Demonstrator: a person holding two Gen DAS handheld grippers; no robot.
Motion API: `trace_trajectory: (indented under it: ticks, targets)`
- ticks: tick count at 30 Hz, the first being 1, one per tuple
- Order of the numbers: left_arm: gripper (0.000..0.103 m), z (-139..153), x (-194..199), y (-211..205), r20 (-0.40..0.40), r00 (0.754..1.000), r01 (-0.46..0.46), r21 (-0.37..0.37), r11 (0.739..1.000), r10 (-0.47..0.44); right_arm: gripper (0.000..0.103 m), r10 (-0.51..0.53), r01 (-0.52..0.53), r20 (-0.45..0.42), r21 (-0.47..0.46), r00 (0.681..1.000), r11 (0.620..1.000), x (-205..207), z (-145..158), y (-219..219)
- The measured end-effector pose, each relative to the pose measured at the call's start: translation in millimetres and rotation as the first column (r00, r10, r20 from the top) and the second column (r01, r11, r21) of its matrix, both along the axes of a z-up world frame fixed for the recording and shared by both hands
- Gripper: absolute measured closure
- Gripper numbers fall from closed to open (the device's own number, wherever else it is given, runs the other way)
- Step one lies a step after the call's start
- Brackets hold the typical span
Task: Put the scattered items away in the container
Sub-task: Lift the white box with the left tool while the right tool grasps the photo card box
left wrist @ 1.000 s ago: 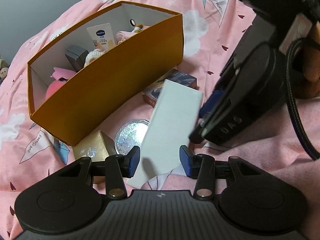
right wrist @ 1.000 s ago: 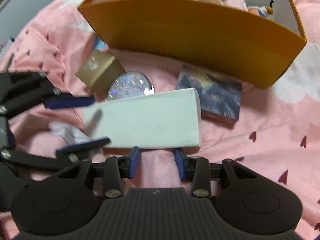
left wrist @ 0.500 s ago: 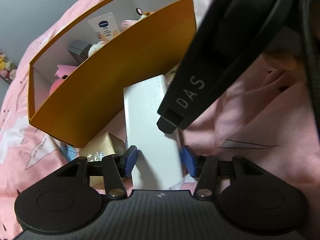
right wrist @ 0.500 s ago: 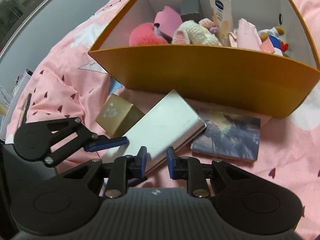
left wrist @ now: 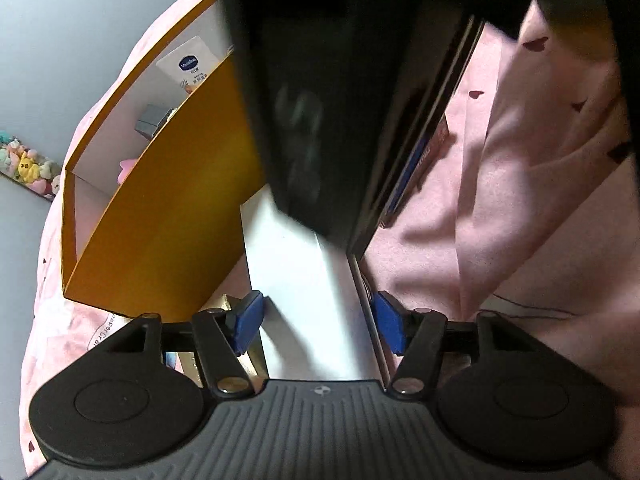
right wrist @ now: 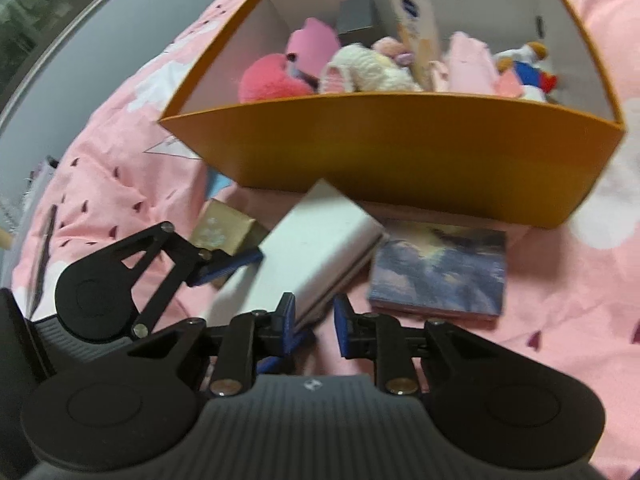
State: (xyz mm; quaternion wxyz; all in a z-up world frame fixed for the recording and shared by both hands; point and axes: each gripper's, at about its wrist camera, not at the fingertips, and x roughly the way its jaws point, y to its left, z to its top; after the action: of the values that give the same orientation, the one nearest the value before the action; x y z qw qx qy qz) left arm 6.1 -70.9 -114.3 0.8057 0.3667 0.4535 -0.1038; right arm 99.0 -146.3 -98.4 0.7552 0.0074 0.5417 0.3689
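Just short of the orange container's (right wrist: 400, 160) near wall, at six o'clock from it on the pink bedspread (right wrist: 120, 168): white box (right wrist: 320, 248), long and flat. Probably light, stiff cardboard with smooth, slippery faces; best pinched across the narrow width near mid-length, not by a corner. Straddled by the left gripper (left wrist: 318, 324), jaws opening, pads clear of both long sides. Near corner between the right gripper's (right wrist: 314, 320) narrow jaws, also opening, gap showing at one pad. Gold box (right wrist: 224, 226) at nine o'clock, dusky printed box (right wrist: 440, 272) at three.
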Motion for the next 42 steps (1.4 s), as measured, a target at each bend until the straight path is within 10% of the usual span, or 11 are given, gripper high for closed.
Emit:
trace_trajectory:
  ticks: [11,28,42]
  targets:
    - [0.052,19,-12,15,0.018,1.0,-0.018,-0.009,1.0,0.018,0.072,0.118,-0.052,0.225,-0.277,0.967,0.96,-3,15,-23]
    - [0.065,22,23,16,0.021,0.994,-0.103,-0.011,0.995,0.103,0.05,0.635,-0.381,0.325,-0.581,0.701,0.719,-20,-29,21]
    - [0.069,31,42,50,-0.059,0.978,-0.21,-0.236,0.949,0.202,0.039,0.715,-0.358,0.407,-0.66,0.569,0.66,-29,-48,26]
